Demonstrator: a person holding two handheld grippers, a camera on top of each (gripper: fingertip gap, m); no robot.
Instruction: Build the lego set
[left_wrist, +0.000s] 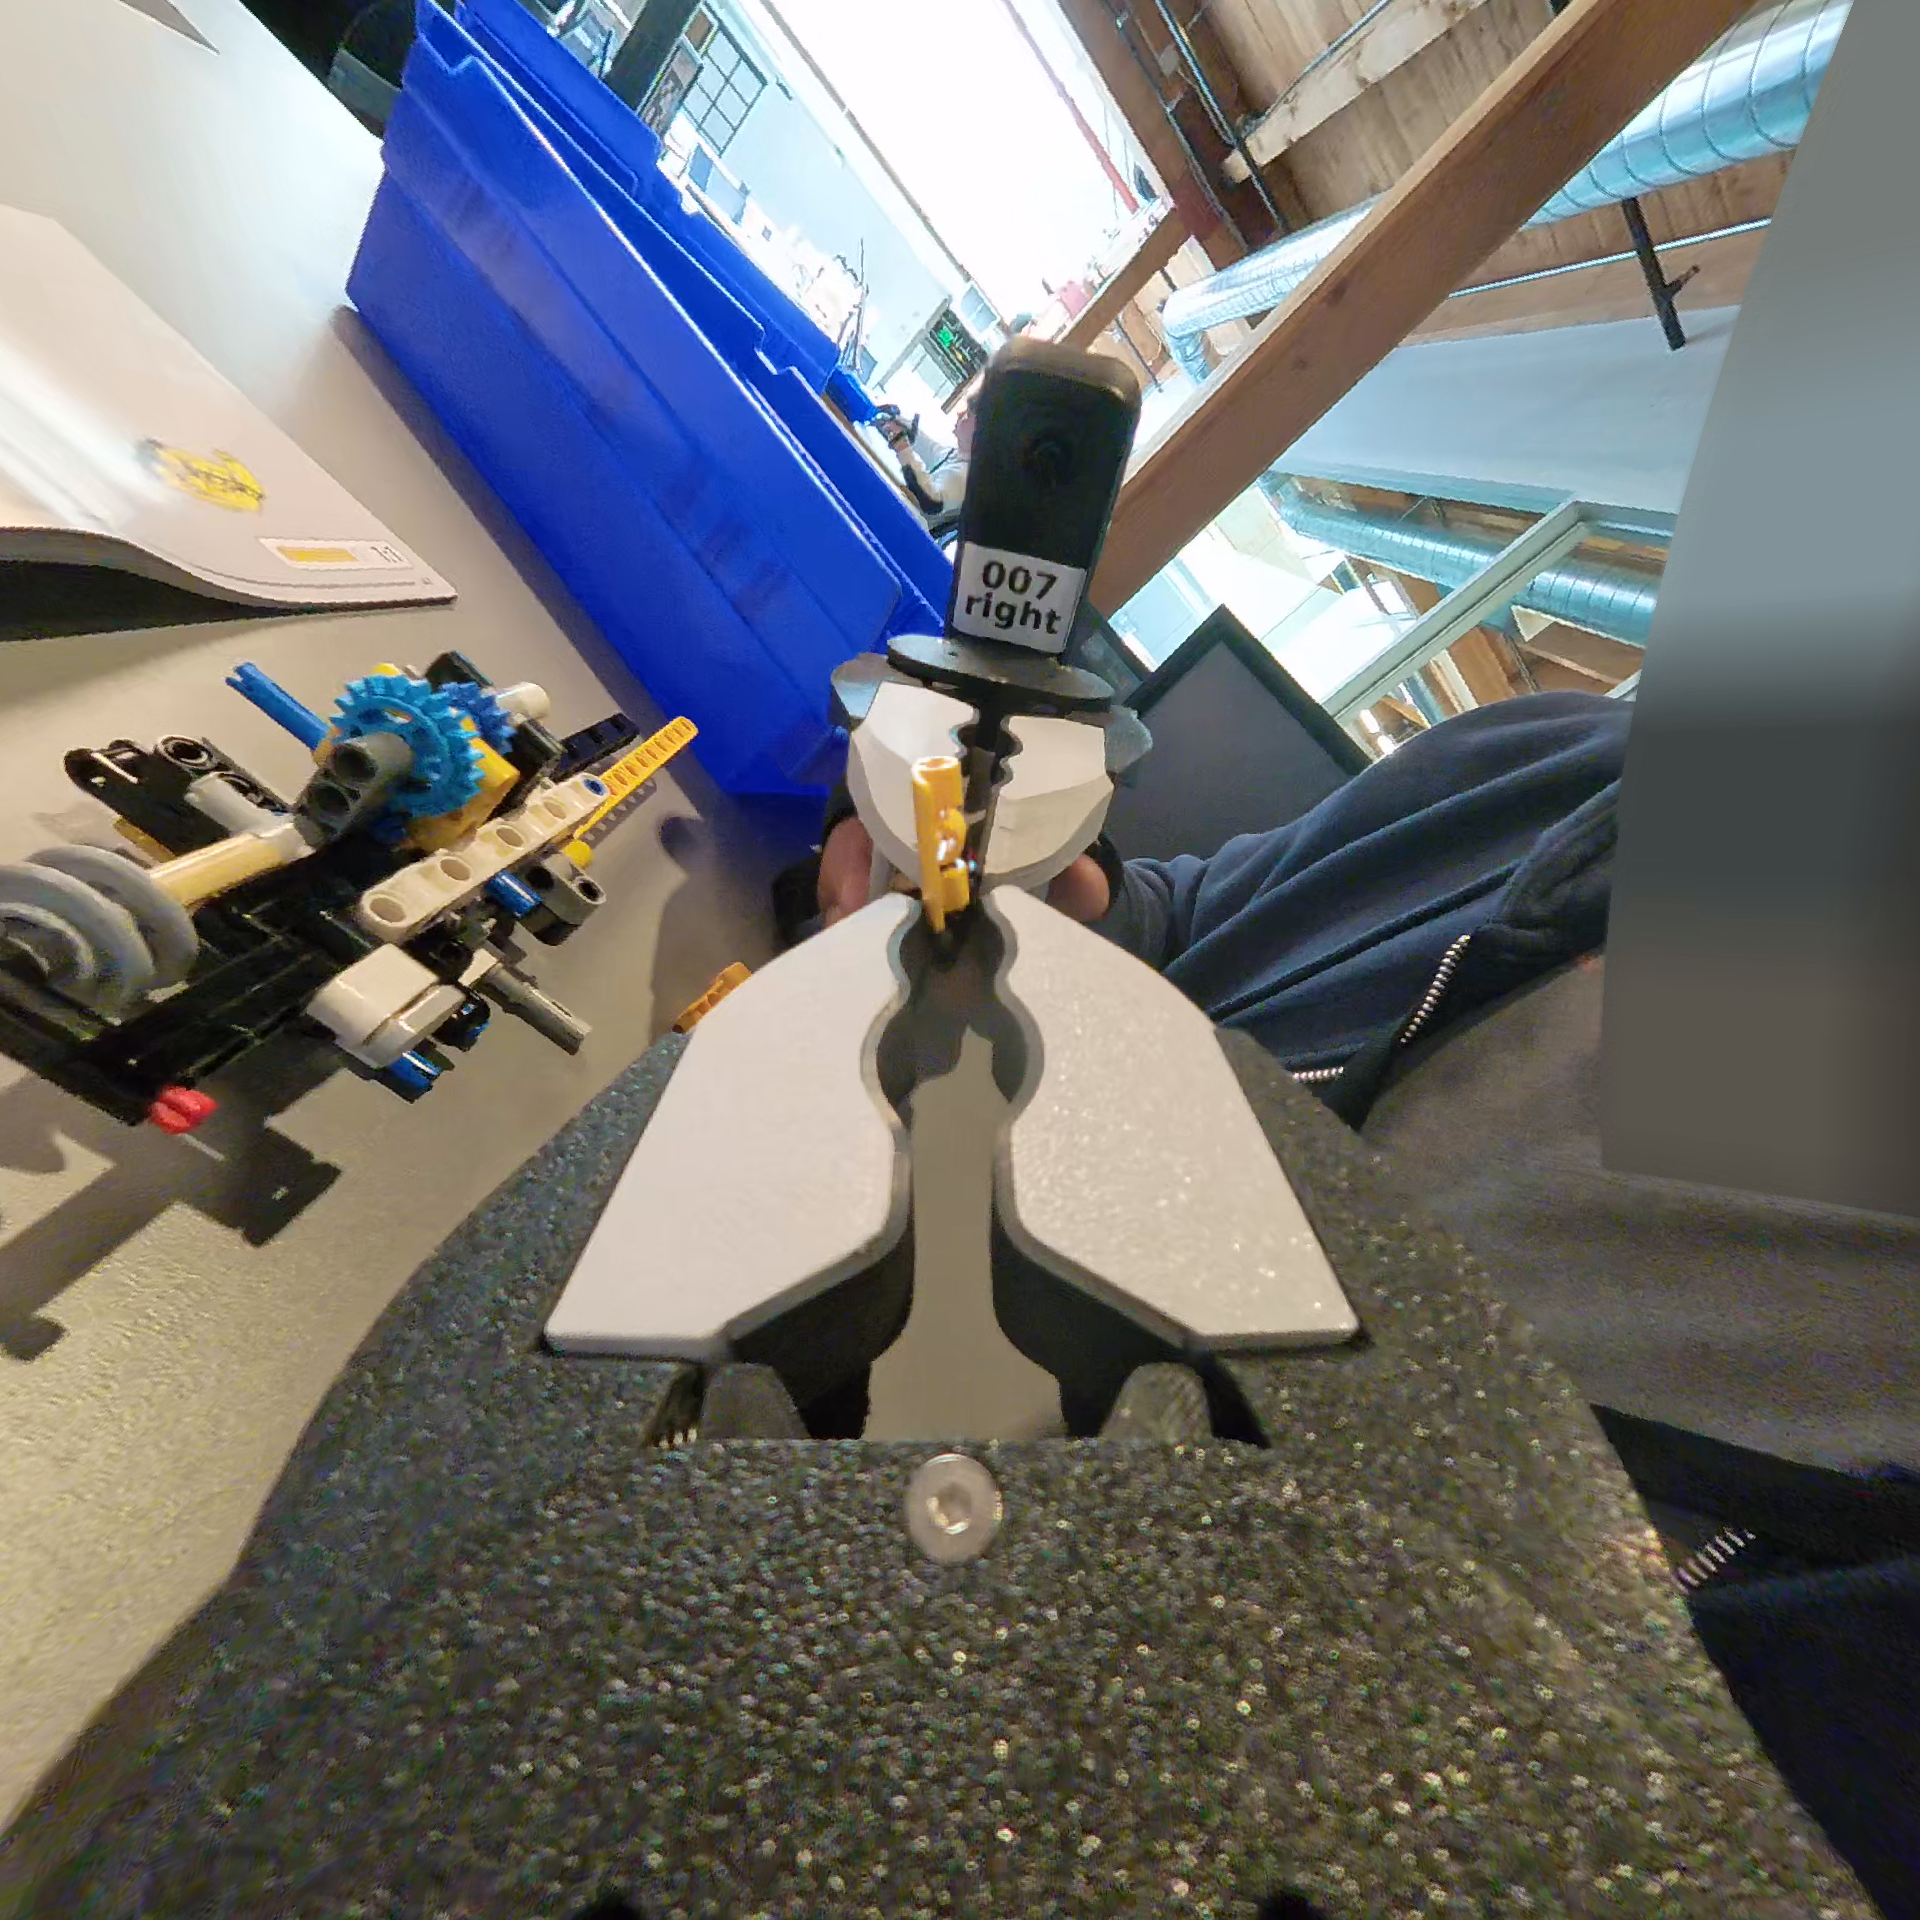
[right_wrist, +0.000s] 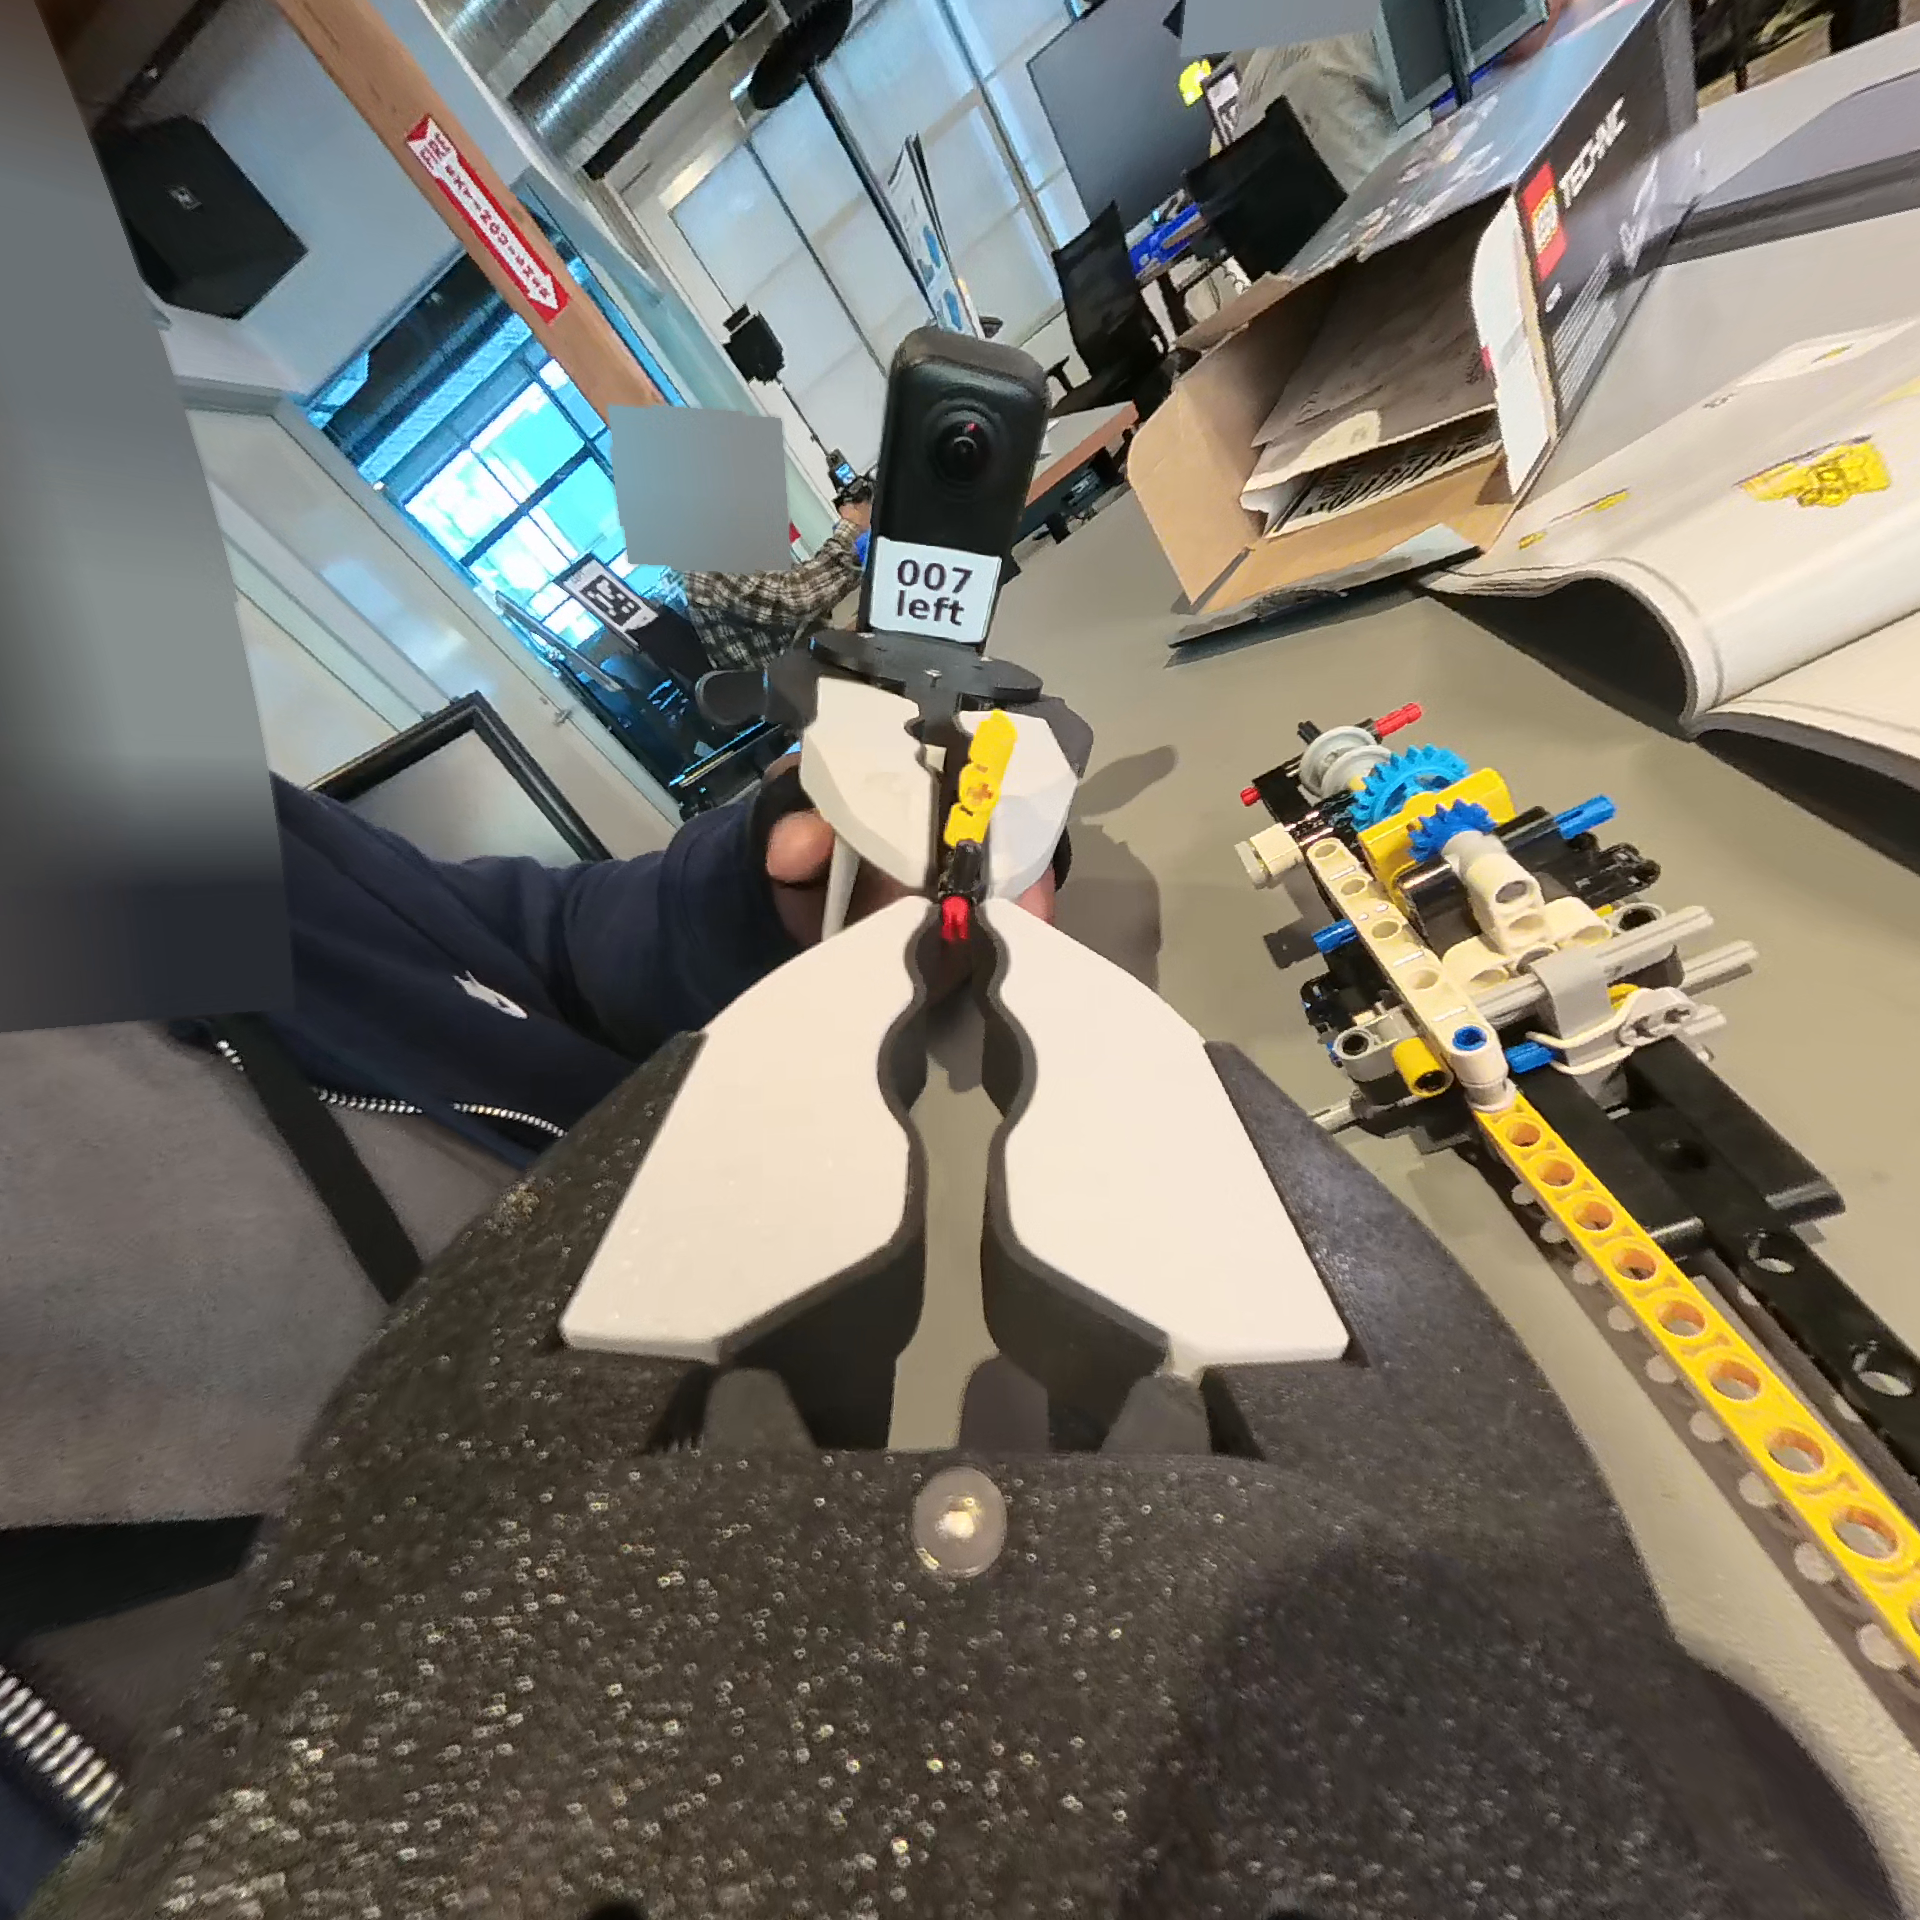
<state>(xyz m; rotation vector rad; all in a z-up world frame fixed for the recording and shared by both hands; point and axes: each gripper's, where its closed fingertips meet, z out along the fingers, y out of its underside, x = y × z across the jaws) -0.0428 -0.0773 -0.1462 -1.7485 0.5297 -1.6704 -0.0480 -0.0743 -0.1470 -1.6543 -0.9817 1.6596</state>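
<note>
While both wrist cameras look along their own white fingers, the two tools meet tip to tip above a grey surface (left_wrist: 156, 1299). Nearest in the left wrist view, the left tool (left_wrist: 940, 920) is closed almost fully, its tips pinching the lower end of a small yellow Technic connector (left_wrist: 938, 831). Just beyond it the right tool (left_wrist: 971, 805) faces back, a hand behind it, and the yellow piece stands upright against its narrowed tips.

Seen from the right wrist view, the right tool (right_wrist: 954, 925) is likewise nearly closed, gripping a red pin (right_wrist: 952, 918) that joins a short black piece and then the yellow connector (right_wrist: 977, 784), whose far end sits in the left tool (right_wrist: 961, 821). A dark blue zipped sleeve (right_wrist: 468, 935) runs behind.

Off to the side, resting on the surface and well apart from the tools, lies the partly built Lego Technic model (right_wrist: 1475, 935), with blue gears, white and black beams and a long yellow beam (right_wrist: 1704, 1340). Beyond it lie an open instruction booklet (right_wrist: 1766, 613) and an opened cardboard set box (right_wrist: 1403, 416). Farther off in the left wrist view stands a blue plastic bin (left_wrist: 623, 416).
</note>
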